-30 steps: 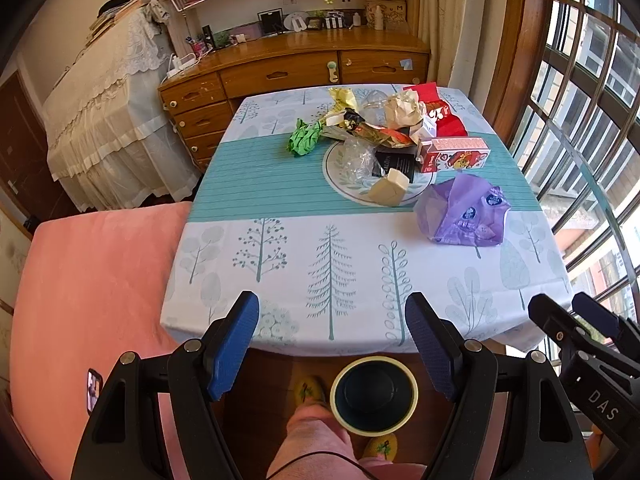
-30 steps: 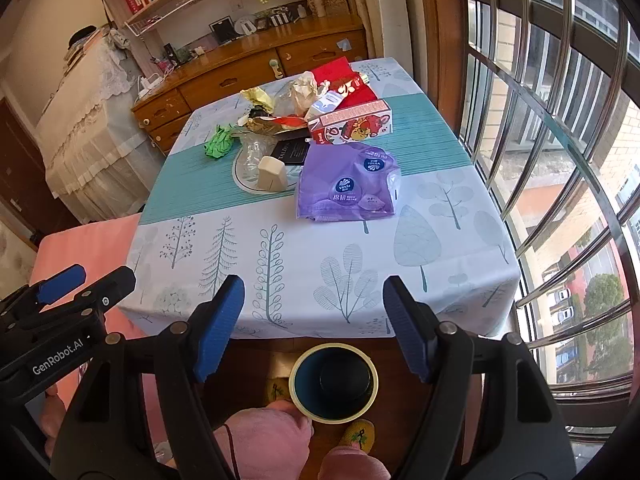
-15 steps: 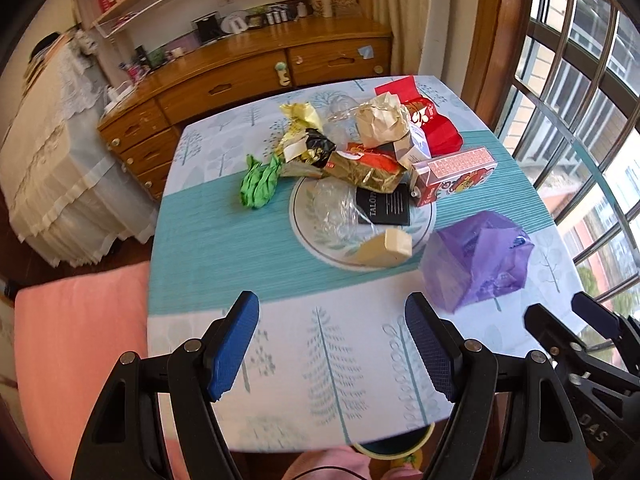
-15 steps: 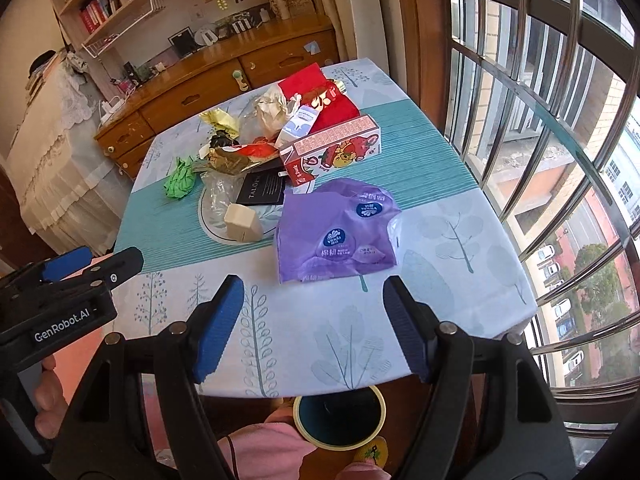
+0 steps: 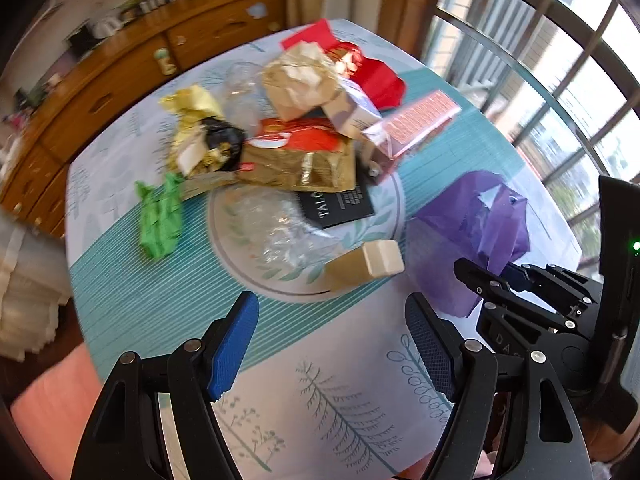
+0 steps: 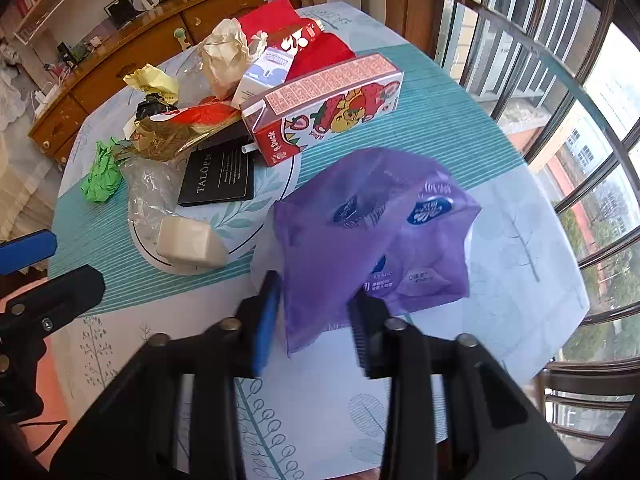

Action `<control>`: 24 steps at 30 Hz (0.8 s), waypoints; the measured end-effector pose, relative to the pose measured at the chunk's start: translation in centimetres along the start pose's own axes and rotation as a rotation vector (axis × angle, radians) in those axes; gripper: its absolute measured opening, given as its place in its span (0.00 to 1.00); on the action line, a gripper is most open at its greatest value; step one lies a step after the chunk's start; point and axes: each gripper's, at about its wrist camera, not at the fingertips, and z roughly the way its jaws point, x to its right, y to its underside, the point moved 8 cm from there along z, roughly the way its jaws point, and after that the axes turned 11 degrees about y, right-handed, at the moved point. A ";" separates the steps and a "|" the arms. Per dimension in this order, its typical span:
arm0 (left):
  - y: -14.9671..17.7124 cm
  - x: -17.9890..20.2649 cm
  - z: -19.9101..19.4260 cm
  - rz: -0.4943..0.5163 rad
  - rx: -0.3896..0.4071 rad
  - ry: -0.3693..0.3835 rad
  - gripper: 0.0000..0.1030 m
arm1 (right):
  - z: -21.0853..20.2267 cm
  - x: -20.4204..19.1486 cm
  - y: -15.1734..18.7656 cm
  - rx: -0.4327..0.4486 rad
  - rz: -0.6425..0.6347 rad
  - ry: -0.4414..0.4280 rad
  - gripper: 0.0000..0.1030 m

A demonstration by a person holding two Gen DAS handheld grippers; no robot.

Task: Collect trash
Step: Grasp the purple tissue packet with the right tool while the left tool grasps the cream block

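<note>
Right hand-held gripper (image 6: 312, 316) is closing on the crumpled purple plastic tissue wrapper (image 6: 372, 236), thin film between my jaws, near the worktop's (image 6: 500, 240) window-side edge. My left hand-held gripper (image 5: 332, 344) hangs spread and empty over the near edge. I judge the job barely begun: a stiff red strawberry carton (image 6: 324, 116), glossy black card (image 6: 218, 178), crinkly clear film (image 5: 280, 232), green paper wad (image 5: 158, 220) and gold foil (image 5: 296, 164) remain heaped mid-worktop.
</note>
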 end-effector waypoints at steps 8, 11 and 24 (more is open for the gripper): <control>-1.8 1.9 5.0 0.277 -0.078 0.055 0.75 | -0.5 2.4 0.9 -0.011 0.095 -0.036 0.08; -2.4 2.3 6.4 0.351 -0.106 0.076 0.75 | -0.8 3.1 1.6 -0.024 0.123 -0.035 0.08; -1.7 2.9 9.6 0.464 -0.174 0.060 0.40 | -1.8 2.6 3.3 -0.035 0.153 -0.047 0.06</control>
